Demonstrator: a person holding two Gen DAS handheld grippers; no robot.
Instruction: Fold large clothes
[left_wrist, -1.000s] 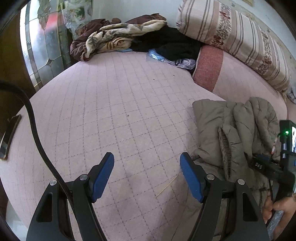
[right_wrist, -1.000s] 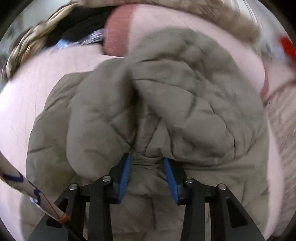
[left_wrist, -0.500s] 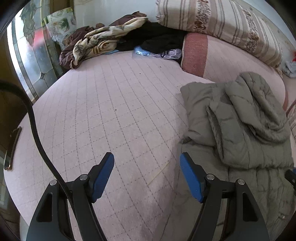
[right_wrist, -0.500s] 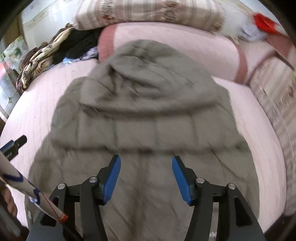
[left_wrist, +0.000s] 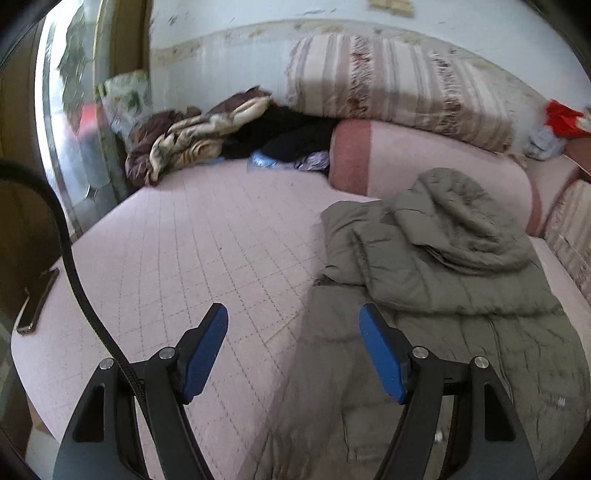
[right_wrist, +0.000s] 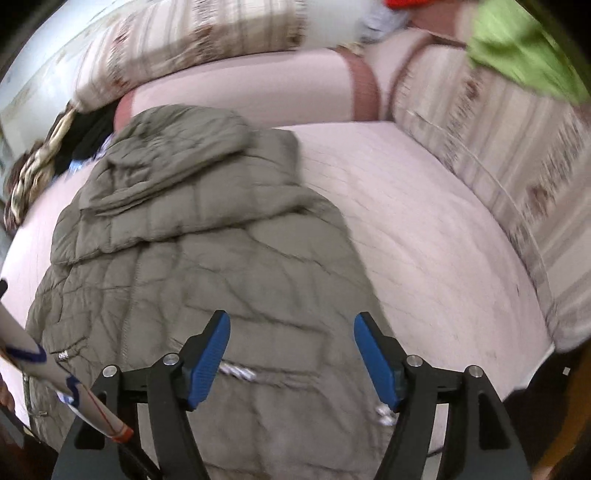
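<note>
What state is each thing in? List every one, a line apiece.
Left gripper: open, holding nothing.
Right gripper: open, holding nothing, above the jacket.
Jacket: flat on the bed, top part with the hood folded down over the body.
Bed: pink cover, spread flat.
Clothes pile: heaped, unfolded, at the far end.
Striped pillow: stacked on the pink bolster.
Phone: lying at the bed's edge.

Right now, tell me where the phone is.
The phone shows only in the left wrist view, at the far left edge of the pink bed cover, beside the black cable, well away from the jacket.
</note>
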